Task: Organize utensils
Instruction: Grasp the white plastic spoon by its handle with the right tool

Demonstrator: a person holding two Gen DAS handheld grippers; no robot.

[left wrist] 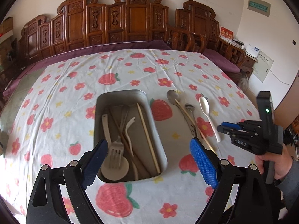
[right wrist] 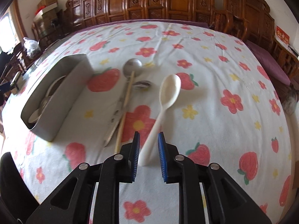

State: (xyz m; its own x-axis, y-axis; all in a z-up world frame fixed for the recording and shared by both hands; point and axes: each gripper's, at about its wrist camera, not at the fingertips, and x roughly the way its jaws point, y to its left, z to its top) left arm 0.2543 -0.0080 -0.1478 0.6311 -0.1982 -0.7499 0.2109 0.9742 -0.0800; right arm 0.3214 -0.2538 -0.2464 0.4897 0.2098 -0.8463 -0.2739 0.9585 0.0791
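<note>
A metal tray (left wrist: 129,93) sits on a cloth-covered tabletop (left wrist: 56,93). Inside the tray lie a fork (left wrist: 116,150), a chopstick (left wrist: 148,140) along its right side, and other utensils. To the right of the tray, on the cloth, lie a metal spoon (left wrist: 172,95) with a second chopstick (left wrist: 194,125) across it, then a plastic spoon (left wrist: 206,112) farthest right. Carved wooden furniture (left wrist: 130,20) stands behind the tabletop.

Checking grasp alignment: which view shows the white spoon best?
Right wrist: the white spoon runs large and unblocked, its handle end lying between the right gripper fingers without visible contact. Left wrist shows the same spoon small and far right, handle end near the right gripper.
</note>
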